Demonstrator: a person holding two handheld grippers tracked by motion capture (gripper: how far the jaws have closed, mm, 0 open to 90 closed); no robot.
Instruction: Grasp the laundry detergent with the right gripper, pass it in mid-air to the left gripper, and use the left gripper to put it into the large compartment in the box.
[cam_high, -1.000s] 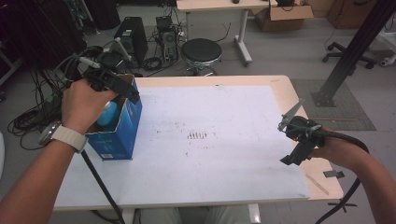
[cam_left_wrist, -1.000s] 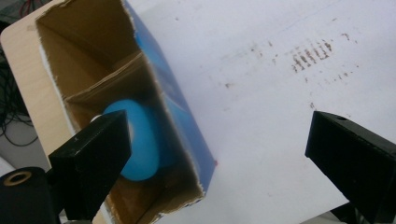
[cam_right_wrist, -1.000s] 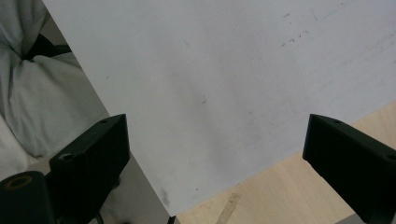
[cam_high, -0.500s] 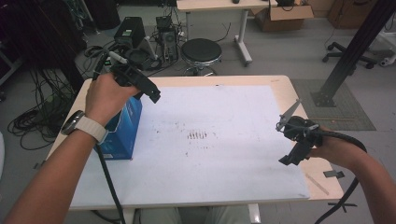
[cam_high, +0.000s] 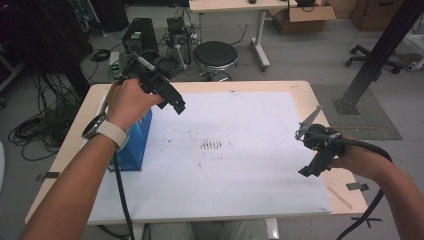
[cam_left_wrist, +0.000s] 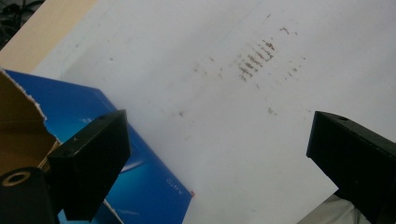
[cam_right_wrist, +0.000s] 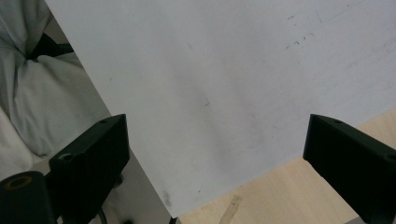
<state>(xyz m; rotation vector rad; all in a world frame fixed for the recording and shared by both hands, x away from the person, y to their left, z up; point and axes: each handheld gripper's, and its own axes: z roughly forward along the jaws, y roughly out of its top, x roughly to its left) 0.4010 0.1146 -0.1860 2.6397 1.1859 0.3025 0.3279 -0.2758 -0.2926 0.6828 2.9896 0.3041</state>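
A blue cardboard box (cam_high: 134, 144) stands near the table's left edge, on the white sheet (cam_high: 240, 150). In the left gripper view the blue cardboard box (cam_left_wrist: 144, 179) lies at the lower left, its torn brown flap open. My left gripper (cam_high: 178, 105) hovers above and to the right of the box, over the sheet. Its jaws are open and nothing is between them (cam_left_wrist: 217, 126). My right gripper (cam_high: 310, 167) sits low at the sheet's right edge, open and holding nothing (cam_right_wrist: 212, 123). Brown smudges (cam_left_wrist: 257, 58) mark the middle of the sheet.
The wooden table (cam_high: 320, 107) shows around the sheet, with bits of tape (cam_high: 356, 186) near the right front corner. Beyond the far edge stand a round stool (cam_high: 215, 55), a computer tower (cam_high: 135, 35) and tangled cables. A black frame post (cam_high: 375, 55) rises at the right.
My left gripper has lifted away from the top of the blue box and swung right and forward over the sheet. The right gripper has stayed in place.
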